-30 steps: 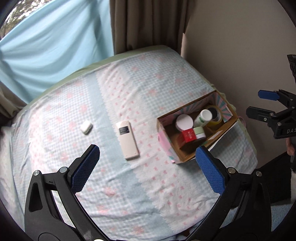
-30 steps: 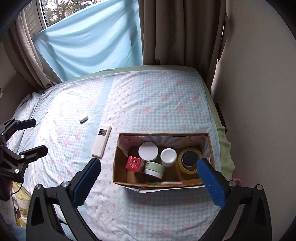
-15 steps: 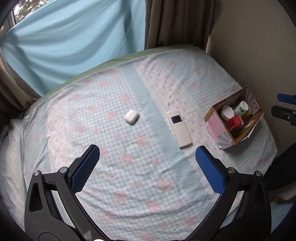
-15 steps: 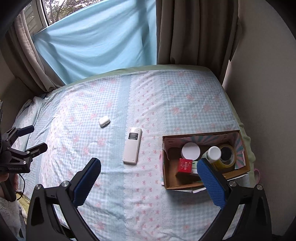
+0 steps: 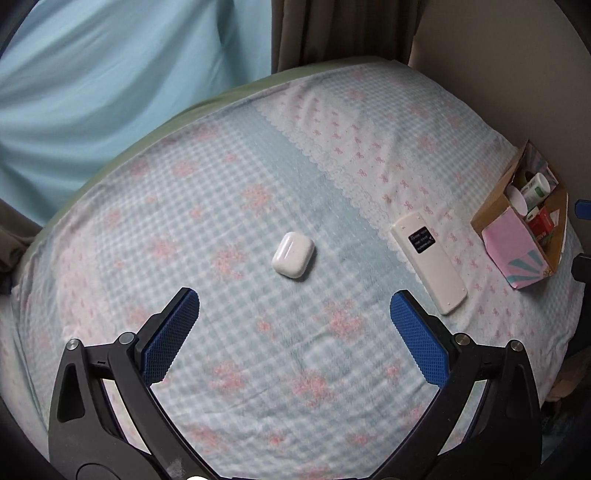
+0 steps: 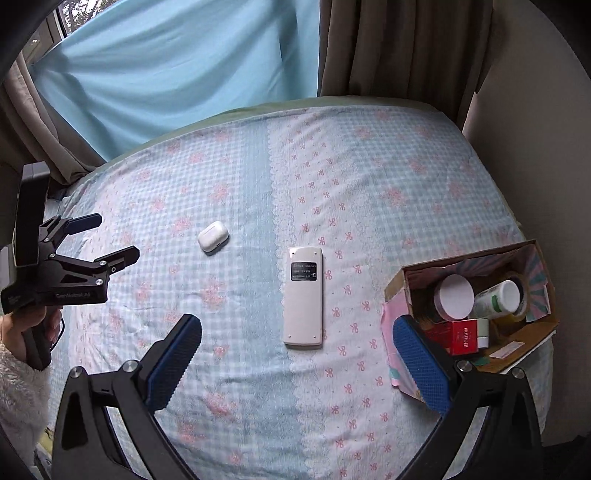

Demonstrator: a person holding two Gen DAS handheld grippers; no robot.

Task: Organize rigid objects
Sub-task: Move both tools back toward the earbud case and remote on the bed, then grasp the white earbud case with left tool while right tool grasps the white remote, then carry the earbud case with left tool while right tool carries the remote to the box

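Earbud case (image 5: 293, 254) ahead (L gripper (image 5: 294, 339) agape)

A home bedroom: bed (image 6: 369, 177) under pink-and-blue gingham bedding, brown curtains (image 6: 406, 48) by a window (image 6: 70, 22).

you're over a bed (image 6: 388, 155), blue-gingham sheet, pink bows | light blue curtain (image 6: 177, 66) behind it, brown drapes (image 6: 402, 48) to its right | beige wall (image 5: 498, 66) on right | soft daylight

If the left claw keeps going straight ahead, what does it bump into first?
Most likely the white earbud case: it lies almost centred ahead of the open left gripper, nothing between them. Depth is uncertain.
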